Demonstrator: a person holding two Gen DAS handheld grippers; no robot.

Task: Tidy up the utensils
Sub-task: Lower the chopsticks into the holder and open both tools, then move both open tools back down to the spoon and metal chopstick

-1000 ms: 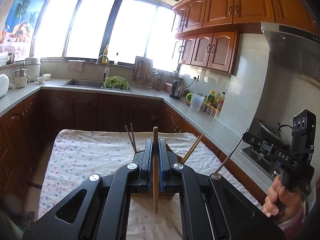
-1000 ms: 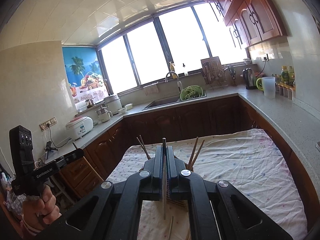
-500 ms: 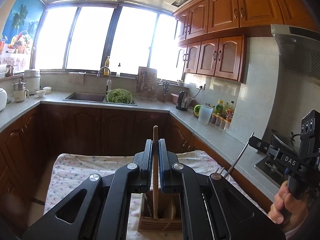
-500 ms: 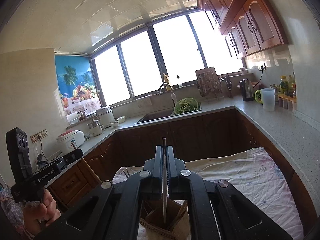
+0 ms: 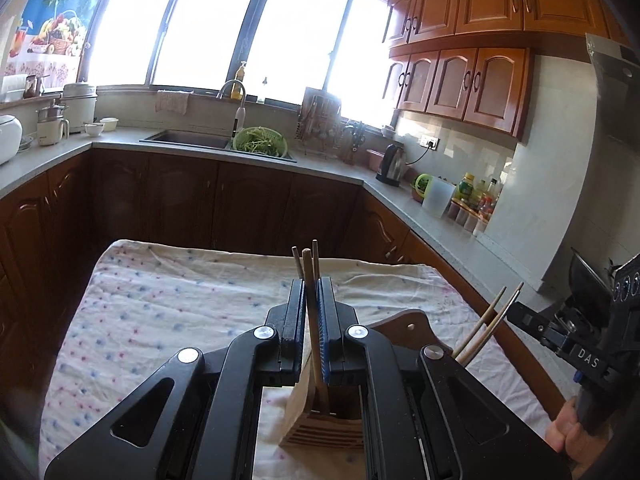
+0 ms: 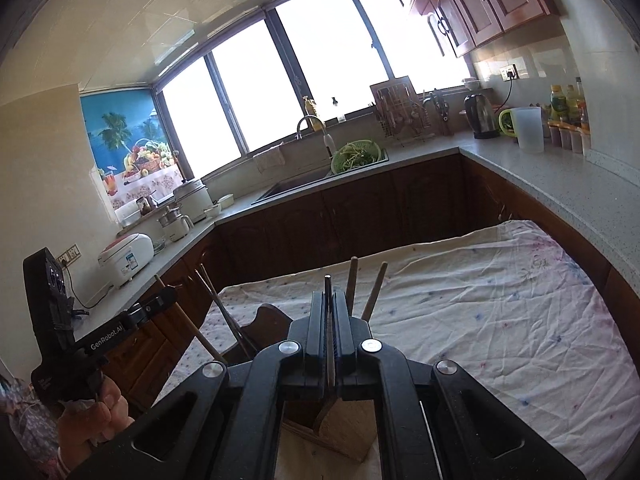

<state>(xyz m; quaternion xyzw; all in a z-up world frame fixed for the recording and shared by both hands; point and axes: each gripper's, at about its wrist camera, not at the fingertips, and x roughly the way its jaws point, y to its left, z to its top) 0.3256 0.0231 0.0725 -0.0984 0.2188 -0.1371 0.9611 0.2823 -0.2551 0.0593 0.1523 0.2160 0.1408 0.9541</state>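
Note:
My left gripper [image 5: 311, 292] is shut on a wooden chopstick [image 5: 314, 328] whose lower end reaches down into the wooden utensil holder [image 5: 324, 420] on the table. More chopsticks [image 5: 486, 328] stand in the holder's right side. My right gripper [image 6: 329, 304] is shut on a thin metal chopstick [image 6: 329, 332] held upright over the same holder [image 6: 340, 424]. Wooden sticks [image 6: 370, 292] rise behind its fingers. The other gripper shows at the edge of each view.
The holder stands on a table with a dotted white cloth [image 5: 180, 300]. Dark wood cabinets and a grey counter [image 5: 120, 142] with sink, green colander [image 5: 260, 142], kettle [image 5: 392, 166] and bottles ring the room. A rice cooker [image 6: 128, 258] sits on the left counter.
Both grippers have tilted down and dropped toward the holder. The wooden chopstick's lower end now sits inside a compartment, and the table fills more of both views.

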